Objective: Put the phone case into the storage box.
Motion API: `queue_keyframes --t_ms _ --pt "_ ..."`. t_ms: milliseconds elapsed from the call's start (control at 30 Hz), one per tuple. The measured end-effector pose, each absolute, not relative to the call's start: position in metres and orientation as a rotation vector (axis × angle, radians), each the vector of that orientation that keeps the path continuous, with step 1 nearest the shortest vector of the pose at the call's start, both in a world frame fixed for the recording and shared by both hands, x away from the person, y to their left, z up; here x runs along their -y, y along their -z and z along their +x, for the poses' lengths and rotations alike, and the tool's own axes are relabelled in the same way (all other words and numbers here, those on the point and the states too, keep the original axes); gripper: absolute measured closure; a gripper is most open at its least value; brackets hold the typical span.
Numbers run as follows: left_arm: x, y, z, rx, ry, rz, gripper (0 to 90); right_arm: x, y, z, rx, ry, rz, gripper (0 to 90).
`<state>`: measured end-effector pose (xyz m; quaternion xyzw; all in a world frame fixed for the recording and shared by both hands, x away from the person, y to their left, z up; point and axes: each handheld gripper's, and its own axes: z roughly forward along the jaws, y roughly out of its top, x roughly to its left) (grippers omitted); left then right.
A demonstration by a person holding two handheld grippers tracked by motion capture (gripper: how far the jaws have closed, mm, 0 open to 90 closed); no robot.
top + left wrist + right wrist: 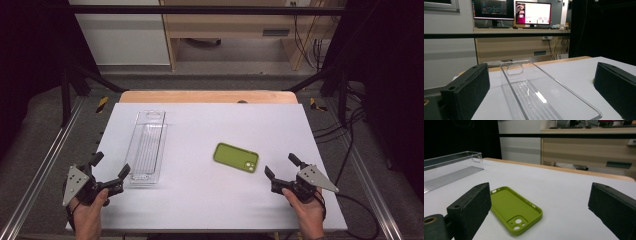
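Two hand-held grippers hover wide open and empty at the near edge of a white table that holds one clear tray and one green phone case.

There are two things on the table: one long clear plastic tray lying lengthwise on the left half, and one olive-green phone case lying hollow side up right of centre, well apart from the tray. The left gripper, gripped from below by the person's left hand, points up the table with the tray's near end just beside its right jaw; in the left gripper view the tray lies between the spread jaws, untouched. The right gripper, held by the right hand, angles toward the phone case, which lies near but apart from its jaws. In the right gripper view the case sits just beside the left jaw.
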<state>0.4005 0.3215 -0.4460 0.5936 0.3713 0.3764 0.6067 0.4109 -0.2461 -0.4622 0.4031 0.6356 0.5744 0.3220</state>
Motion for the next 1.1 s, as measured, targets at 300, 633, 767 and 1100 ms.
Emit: queue_keyframes --t_ms 300,633,767,1100 --pt "-0.321 0.447 0.401 -0.870 -0.870 1.378 0.1 0.245 0.460 0.410 -1.718 -1.502 1.073 5.8" --pt "-0.320 0.448 0.402 -0.873 -0.862 1.374 0.3 0.231 0.443 0.421 -1.872 -1.335 1.017 7.3" --pt "-0.318 0.448 0.401 -0.866 -0.858 1.377 0.3 0.226 0.435 0.426 -1.920 -1.301 0.984 7.1" --pt "-0.316 0.451 0.405 -0.890 -0.848 1.368 0.6 0.206 0.413 0.445 -2.104 -1.173 0.904 7.0"
